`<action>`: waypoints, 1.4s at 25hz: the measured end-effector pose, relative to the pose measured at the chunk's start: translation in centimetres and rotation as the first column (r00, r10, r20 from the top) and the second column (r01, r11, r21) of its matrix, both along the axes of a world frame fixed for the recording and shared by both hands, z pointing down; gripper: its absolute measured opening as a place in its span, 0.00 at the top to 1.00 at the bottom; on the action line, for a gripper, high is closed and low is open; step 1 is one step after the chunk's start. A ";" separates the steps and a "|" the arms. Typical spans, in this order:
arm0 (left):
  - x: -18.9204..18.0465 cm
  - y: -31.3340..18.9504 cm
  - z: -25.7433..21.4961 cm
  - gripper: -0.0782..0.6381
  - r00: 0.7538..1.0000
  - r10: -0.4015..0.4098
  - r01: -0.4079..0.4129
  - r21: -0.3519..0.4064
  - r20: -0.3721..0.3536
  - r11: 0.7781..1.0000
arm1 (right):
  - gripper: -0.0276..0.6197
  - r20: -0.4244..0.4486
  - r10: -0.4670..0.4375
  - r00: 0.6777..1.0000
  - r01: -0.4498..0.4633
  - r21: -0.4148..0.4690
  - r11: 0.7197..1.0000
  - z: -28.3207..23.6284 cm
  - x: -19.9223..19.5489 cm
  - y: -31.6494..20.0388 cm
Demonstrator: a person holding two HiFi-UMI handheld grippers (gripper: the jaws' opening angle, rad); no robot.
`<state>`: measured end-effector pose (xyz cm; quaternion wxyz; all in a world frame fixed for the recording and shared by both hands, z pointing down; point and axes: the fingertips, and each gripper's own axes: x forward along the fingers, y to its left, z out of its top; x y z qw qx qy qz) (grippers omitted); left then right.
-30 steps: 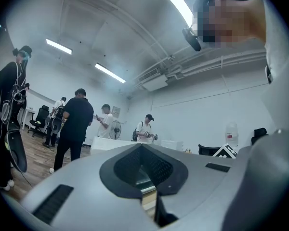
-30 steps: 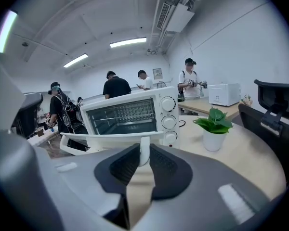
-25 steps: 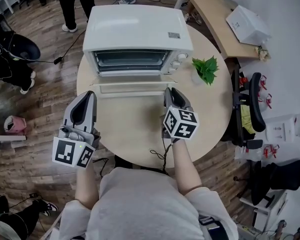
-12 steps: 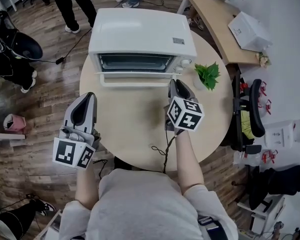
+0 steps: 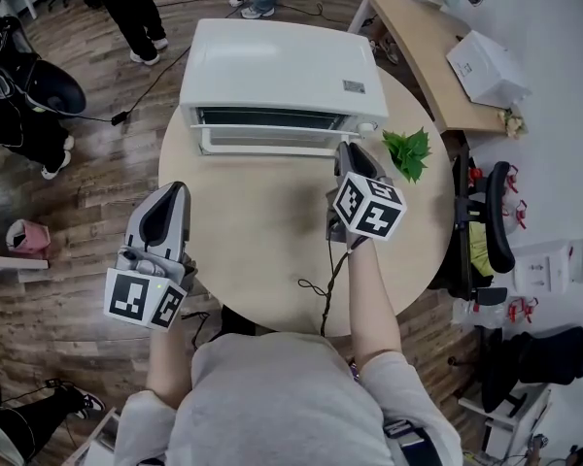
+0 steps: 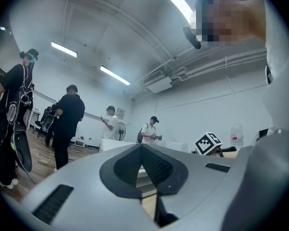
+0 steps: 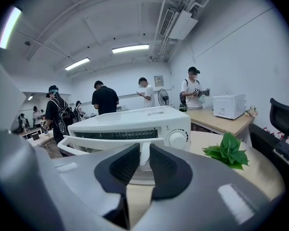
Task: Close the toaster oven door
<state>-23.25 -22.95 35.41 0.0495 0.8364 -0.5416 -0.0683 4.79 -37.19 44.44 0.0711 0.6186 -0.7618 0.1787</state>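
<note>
The white toaster oven stands at the far side of the round table. Its door is tilted up, nearly against the front, with a dark slot still showing above it. My right gripper has its tips at the door's right end, just below the knobs. In the right gripper view the jaws stand a narrow gap apart, with the door's white rim seen across and through that gap. My left gripper hangs off the table's left edge, shut and empty, its pads meeting.
A small green plant sits right of the oven. A black cable trails over the table's near edge. An office chair and a wooden desk with a white box stand at the right. People stand beyond the table.
The oven door has swung up from lying flat to almost closed. My right gripper has moved up and toward the oven with it. The left gripper has stayed put.
</note>
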 end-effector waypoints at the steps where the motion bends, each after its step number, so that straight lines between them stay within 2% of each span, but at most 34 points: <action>1: -0.1 0.0 0.0 0.89 1.000 -0.001 0.001 0.000 0.000 1.000 | 0.84 0.006 -0.001 1.000 0.001 0.000 1.000 -0.1 0.0 -0.3; 18: -2.2 -0.5 0.3 0.89 1.000 -0.022 0.022 -0.010 -0.007 1.000 | 0.84 -0.029 0.026 0.999 -0.026 0.017 1.000 -1.3 -0.3 -3.6; 26: -2.6 -1.2 0.5 0.89 1.000 -0.008 0.008 -0.006 -0.016 1.000 | 0.84 -0.024 0.047 0.999 -0.046 0.027 0.999 -1.2 -0.3 -3.6; 31: -2.4 -1.8 0.4 0.89 1.000 0.015 -0.015 -0.004 -0.018 1.000 | 0.84 0.013 0.046 0.999 -0.047 0.060 0.997 -1.3 -0.3 -3.3; 32: -2.3 -1.9 0.4 0.89 1.000 0.021 -0.021 -0.003 -0.017 1.000 | 0.85 0.011 0.050 0.999 -0.050 0.069 0.996 -1.3 -0.2 -3.0; 35: -1.7 -2.4 0.0 0.89 0.999 0.044 -0.044 0.006 -0.014 0.999 | 0.94 -0.009 0.052 0.999 -0.050 0.106 0.993 -2.0 -0.1 -1.8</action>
